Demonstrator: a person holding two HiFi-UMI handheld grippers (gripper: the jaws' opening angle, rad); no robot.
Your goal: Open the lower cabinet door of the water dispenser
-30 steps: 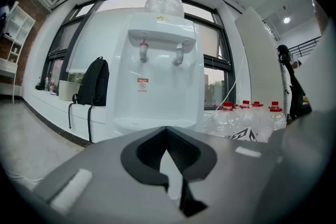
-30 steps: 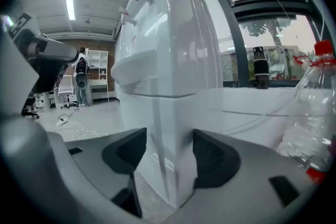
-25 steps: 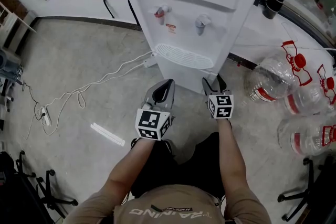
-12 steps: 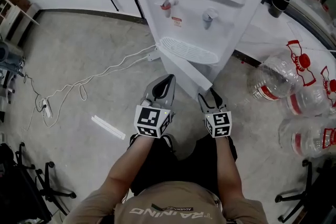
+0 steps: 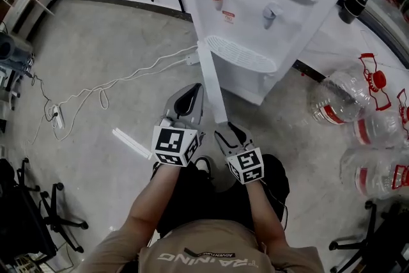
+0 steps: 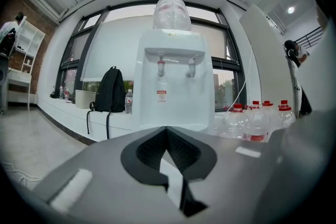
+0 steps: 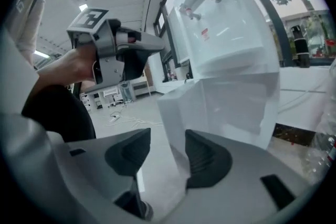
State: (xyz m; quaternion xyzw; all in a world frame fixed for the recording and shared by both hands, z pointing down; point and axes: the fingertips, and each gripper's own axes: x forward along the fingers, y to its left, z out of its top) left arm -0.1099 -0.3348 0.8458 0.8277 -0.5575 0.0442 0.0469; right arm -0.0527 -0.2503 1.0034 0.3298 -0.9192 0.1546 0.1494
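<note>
The white water dispenser (image 5: 255,9) stands on the floor ahead of me. Its lower cabinet door (image 5: 214,83) is swung out toward me, edge-on in the head view. My right gripper (image 5: 227,131) is at the door's free edge. In the right gripper view the door (image 7: 210,107) runs between the jaws of the right gripper (image 7: 168,152), against the right-hand pad (image 7: 207,157), with a gap at the other pad. These jaws have just been closing a little. To the left of the door my left gripper (image 5: 193,91) is shut and empty, pointing at the dispenser (image 6: 173,86).
Several empty water bottles (image 5: 345,102) lie on the floor to the right. On the left, a white cable and power strip (image 5: 115,83) trail over the floor, with a white strip (image 5: 131,142) nearer me. Chair bases (image 5: 57,220) stand at both lower corners. A black backpack (image 6: 109,89) leans on the ledge.
The cabinet door has swung from shut to wide open. My right gripper has come back toward me and to the left along with the door's edge. The left gripper shifted slightly left.
</note>
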